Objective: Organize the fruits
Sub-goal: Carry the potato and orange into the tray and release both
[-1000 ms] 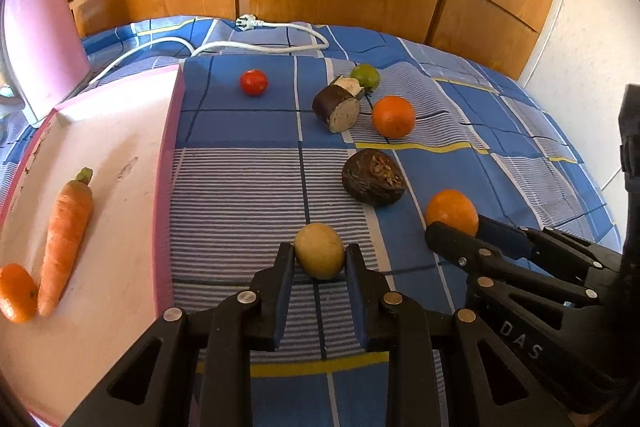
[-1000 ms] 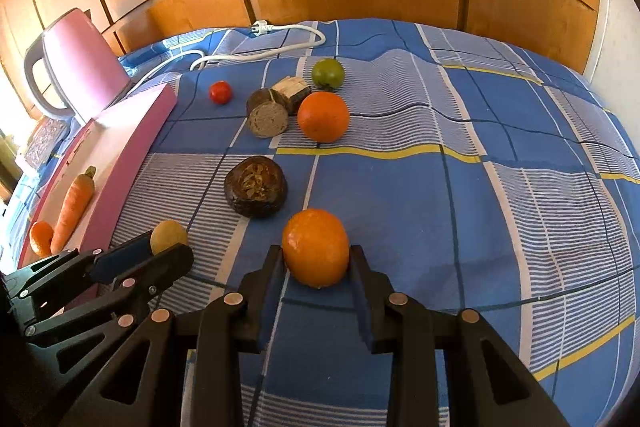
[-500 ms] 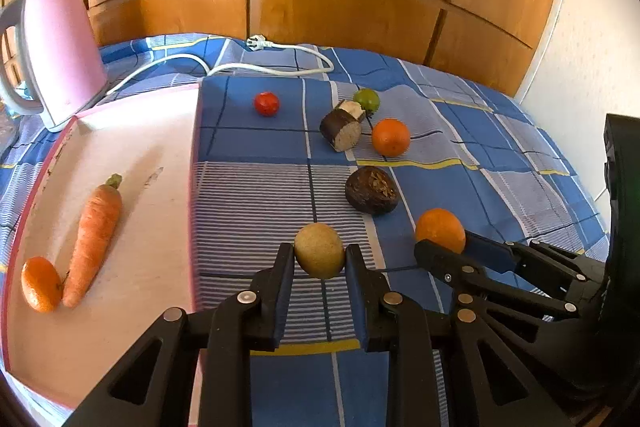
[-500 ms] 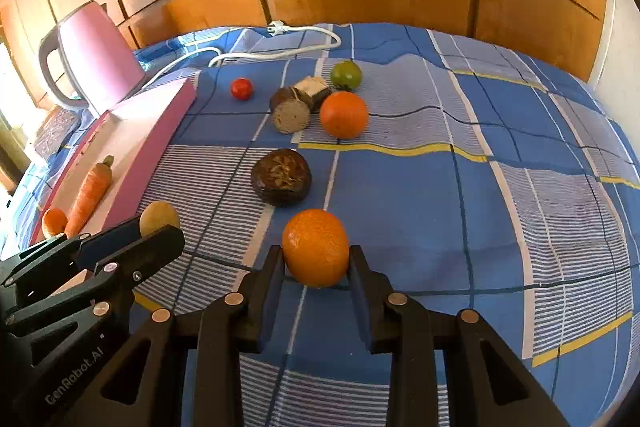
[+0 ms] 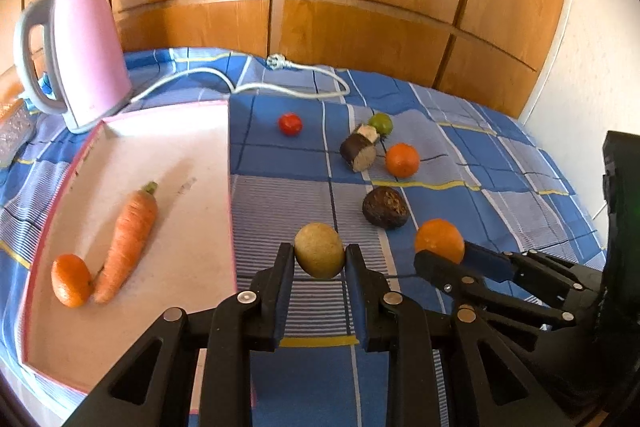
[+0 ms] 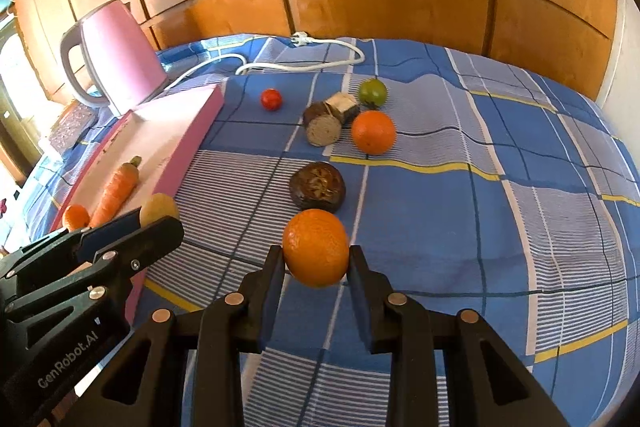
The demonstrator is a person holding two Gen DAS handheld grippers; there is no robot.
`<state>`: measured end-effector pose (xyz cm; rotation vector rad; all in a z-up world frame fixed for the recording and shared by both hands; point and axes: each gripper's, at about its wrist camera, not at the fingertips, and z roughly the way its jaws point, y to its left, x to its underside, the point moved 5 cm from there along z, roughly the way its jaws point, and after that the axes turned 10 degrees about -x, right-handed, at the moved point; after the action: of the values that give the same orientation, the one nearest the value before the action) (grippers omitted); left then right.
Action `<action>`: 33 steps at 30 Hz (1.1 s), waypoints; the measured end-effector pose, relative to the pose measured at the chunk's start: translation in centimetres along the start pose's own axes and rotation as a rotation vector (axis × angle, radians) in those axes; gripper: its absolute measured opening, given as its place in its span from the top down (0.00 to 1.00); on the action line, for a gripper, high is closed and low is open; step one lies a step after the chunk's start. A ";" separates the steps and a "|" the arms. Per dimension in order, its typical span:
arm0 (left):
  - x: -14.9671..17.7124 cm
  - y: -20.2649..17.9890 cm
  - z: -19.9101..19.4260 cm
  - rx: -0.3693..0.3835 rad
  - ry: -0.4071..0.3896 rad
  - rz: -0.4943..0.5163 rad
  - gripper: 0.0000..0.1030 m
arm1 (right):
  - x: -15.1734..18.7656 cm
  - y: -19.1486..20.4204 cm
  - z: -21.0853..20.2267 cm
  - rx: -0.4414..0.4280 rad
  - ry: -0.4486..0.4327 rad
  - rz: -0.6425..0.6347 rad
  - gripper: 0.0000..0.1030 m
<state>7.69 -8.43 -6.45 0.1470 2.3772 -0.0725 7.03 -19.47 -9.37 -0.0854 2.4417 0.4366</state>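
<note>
My left gripper [image 5: 319, 259] is shut on a round yellow-brown fruit [image 5: 319, 250], held above the blue checked cloth beside the pink tray [image 5: 192, 143]. My right gripper [image 6: 316, 259] is shut on an orange [image 6: 316, 247], lifted off the cloth. In the tray lie a carrot [image 5: 127, 241] and a small orange [image 5: 72, 279]. On the cloth rest a second orange [image 6: 373, 131], a dark brown fruit [image 6: 317, 185], a green fruit [image 6: 372, 92], a small red fruit [image 6: 271, 99] and dark cut pieces [image 6: 325, 121].
A pink kettle [image 5: 80, 49] stands at the back left behind the tray, its white cord [image 5: 288, 89] running across the far cloth. Wooden panels close off the back. A white wall is at the right.
Both grippers have risen with their fruit and pulled back, so the scene looks smaller and farther. The kettle has come fully into view. The other fruits have not moved.
</note>
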 end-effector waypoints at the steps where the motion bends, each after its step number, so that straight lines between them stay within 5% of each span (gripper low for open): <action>1: -0.1 0.1 -0.2 0.002 -0.003 -0.005 0.75 | -0.1 0.2 0.0 -0.003 0.000 -0.005 0.69; 17: -0.7 6.1 -1.9 -0.050 -0.033 -0.123 0.75 | -0.7 5.4 1.0 -0.106 0.035 -0.078 0.69; 33: -1.2 16.3 -2.1 -0.242 -0.060 -0.274 0.75 | -2.7 12.7 3.6 -0.242 0.087 -0.177 0.69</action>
<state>9.23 7.81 -4.27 -0.2926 2.3103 0.0801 9.19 -6.40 -6.68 -0.4275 2.4293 0.6575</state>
